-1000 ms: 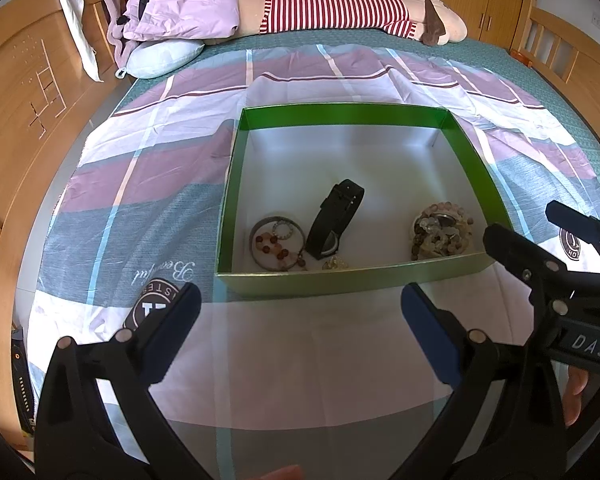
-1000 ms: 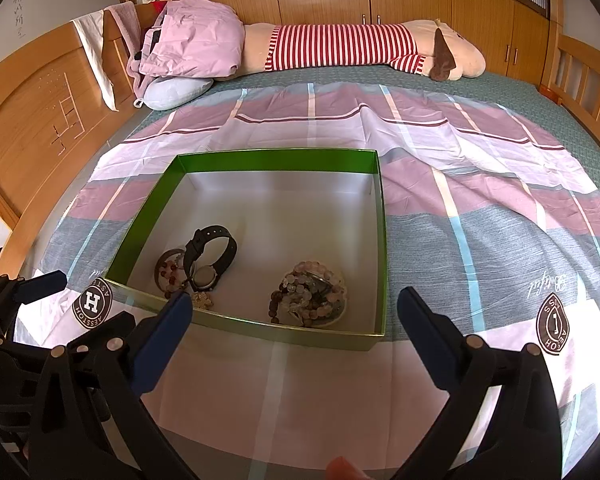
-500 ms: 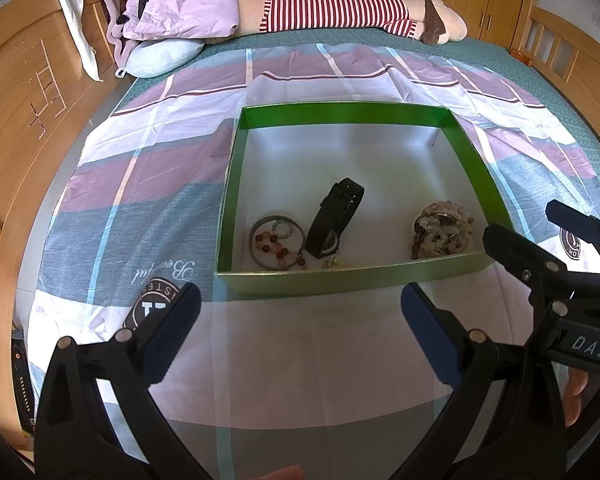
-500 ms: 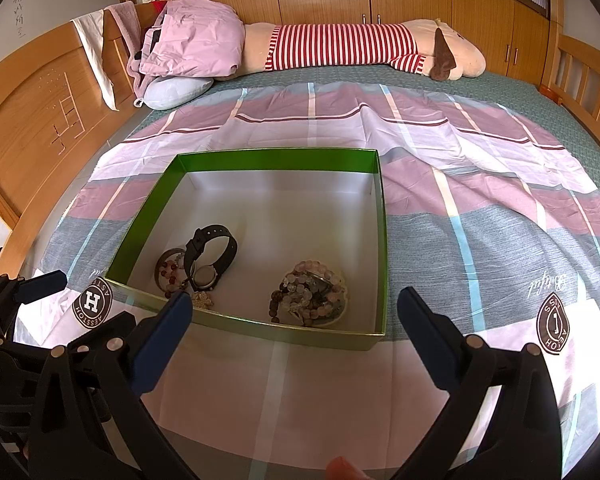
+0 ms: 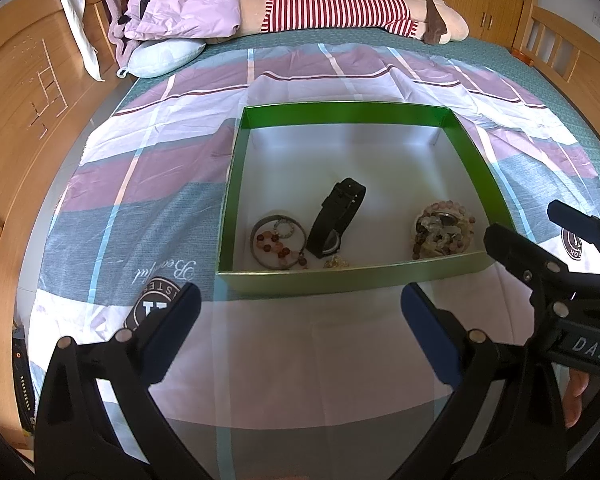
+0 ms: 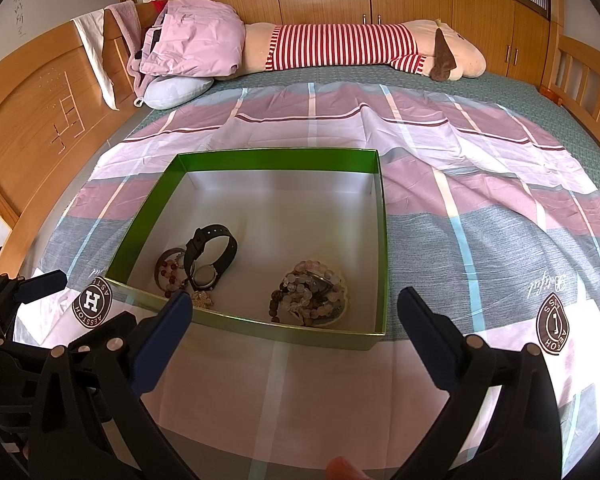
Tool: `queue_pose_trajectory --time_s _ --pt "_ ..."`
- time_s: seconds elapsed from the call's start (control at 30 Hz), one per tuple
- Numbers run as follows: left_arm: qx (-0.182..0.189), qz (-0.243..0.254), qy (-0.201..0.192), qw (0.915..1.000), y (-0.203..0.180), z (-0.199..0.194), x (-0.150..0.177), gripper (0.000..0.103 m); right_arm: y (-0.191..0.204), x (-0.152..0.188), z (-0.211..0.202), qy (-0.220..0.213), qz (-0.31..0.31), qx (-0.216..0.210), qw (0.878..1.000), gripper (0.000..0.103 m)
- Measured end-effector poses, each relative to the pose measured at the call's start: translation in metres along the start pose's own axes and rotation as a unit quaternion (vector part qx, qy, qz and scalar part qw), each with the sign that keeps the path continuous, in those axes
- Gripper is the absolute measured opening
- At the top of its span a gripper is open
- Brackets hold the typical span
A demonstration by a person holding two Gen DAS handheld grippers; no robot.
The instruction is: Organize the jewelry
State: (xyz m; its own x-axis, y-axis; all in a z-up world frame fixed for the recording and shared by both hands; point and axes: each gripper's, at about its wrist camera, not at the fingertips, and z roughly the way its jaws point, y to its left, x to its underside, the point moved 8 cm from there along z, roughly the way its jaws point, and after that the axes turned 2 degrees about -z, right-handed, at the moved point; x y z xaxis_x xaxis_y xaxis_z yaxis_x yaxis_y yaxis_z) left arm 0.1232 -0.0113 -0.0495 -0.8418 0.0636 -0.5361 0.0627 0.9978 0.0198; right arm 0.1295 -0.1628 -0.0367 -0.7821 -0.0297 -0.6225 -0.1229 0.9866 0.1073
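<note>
Only the right wrist view showed the black strap watch's [image 6: 208, 258] round face; the shallow green cardboard box's [image 5: 352, 114] near wall hid the small gold trinket [image 5: 335, 263]. The left hand-held gripper [image 5: 300, 314] and the right hand-held gripper [image 6: 294, 318] both gaped empty.

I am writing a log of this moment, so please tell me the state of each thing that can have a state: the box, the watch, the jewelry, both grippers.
green box: open, no lid
black watch: strap closed in loop, in box
bangle: flat, in box
bead bracelets: heaped, in box
left gripper: open, empty
right gripper: open, empty
</note>
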Motion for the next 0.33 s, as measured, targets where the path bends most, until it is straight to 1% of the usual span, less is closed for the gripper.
queue_pose_trajectory --time_s 0.23,0.33 --pt "0.005 -0.007 0.005 0.9999 0.0037 0.0007 -0.0005 0.101 0.0 -0.0001 -0.0005 -0.001 0.0 0.002 1.0 0.102" --pt "0.002 -0.01 0.004 0.9999 0.0063 -0.0033 0.0004 0.101 -0.0071 -0.004 -0.007 -0.019 0.001 0.017 1.0 0.102"
